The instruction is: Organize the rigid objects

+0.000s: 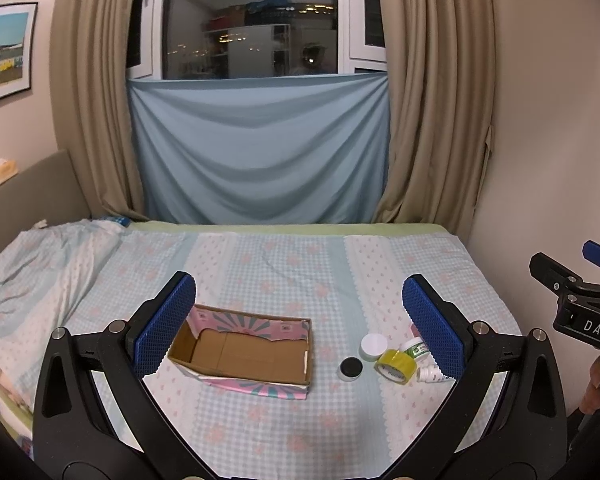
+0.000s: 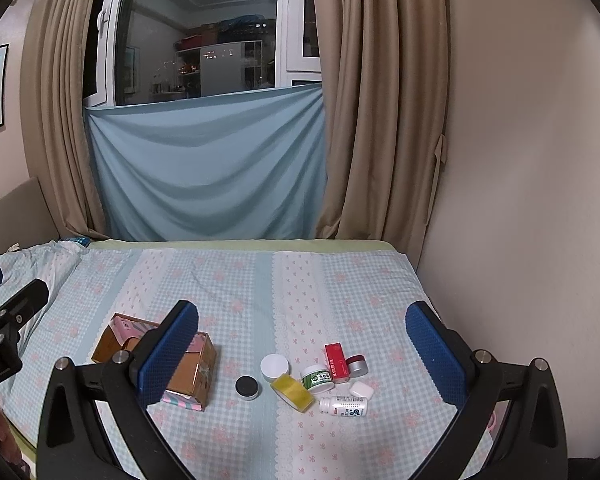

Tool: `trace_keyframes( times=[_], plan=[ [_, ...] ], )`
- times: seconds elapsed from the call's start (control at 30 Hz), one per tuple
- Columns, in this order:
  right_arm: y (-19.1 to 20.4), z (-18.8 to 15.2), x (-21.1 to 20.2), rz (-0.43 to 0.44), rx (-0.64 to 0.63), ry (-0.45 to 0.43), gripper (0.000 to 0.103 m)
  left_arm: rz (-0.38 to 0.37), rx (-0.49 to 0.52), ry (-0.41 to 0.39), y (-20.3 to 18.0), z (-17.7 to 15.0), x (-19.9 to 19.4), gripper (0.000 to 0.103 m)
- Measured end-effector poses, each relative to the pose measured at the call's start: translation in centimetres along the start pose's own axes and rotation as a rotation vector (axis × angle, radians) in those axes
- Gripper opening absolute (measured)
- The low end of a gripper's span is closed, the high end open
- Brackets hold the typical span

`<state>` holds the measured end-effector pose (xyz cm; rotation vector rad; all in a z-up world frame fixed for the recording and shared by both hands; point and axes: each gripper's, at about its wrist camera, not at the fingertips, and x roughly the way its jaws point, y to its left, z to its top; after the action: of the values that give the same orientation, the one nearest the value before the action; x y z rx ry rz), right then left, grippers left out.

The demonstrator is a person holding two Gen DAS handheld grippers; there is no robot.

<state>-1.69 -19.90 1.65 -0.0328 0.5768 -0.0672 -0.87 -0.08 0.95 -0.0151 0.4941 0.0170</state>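
- A bed (image 2: pixel 236 280) with a pale checked sheet fills the lower half of both views; a window, blue cloth and tan curtains stand behind it.
- An open cardboard box (image 1: pixel 244 350) lies on the sheet to the left. It holds nothing, so it looks like the place meant for the loose things.
- To its right lies a cluster of small rigid items, none in the box yet: a black-lidded pot (image 2: pixel 247 387) nearest the box, a white-lidded jar (image 2: pixel 274 367), a roll of yellow tape (image 2: pixel 291 391) lying tilted, a green-labelled jar (image 2: pixel 318 378), an upright red box (image 2: pixel 337 362), a silver pot with a red lid (image 2: pixel 357 365), a small white case (image 2: pixel 361 390) and a white bottle (image 2: pixel 344 406) on its side.
- The left gripper (image 1: pixel 300 320) hovers above the bed with its blue pads wide apart, holding nothing; it frames the box and the near items.
- The right gripper (image 2: pixel 302 346) also hovers with its fingers spread and bare, centred over the cluster (probably so that it can pick first).
- Each gripper shows at the edge of the other's view, so they sit side by side, well apart.
- The task seems barely begun.
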Motion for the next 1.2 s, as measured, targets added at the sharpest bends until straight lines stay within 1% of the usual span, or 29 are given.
trace_keyframes(
  times=[0.63, 0.8, 0.93, 1.07, 1.2],
  plan=[
    [0.2, 0.3, -0.1, -0.004, 0.007, 0.0, 0.103, -0.011, 0.007, 0.001, -0.7, 0.8, 0.6, 0.102],
    [0.0, 0.3, -0.1, -0.002, 0.014, -0.002, 0.103, -0.016, 0.011, 0.013, -1.6, 0.9, 1.4, 0.102],
    [-1.1, 0.4, 0.5, 0.005, 0.023, 0.009, 0.103, -0.029, 0.005, 0.054, -2.8, 0.6, 2.8, 0.102],
    [-3.5, 0.0, 2.3, 0.007, 0.027, 0.056, 0.103, -0.053, -0.016, 0.135, -5.0, -0.3, 5.6, 0.102],
    [-6.6, -1.2, 5.6, 0.017, 0.029, 0.118, 0.103, -0.057, -0.026, 0.227, -8.2, -2.6, 9.4, 0.102]
  ],
)
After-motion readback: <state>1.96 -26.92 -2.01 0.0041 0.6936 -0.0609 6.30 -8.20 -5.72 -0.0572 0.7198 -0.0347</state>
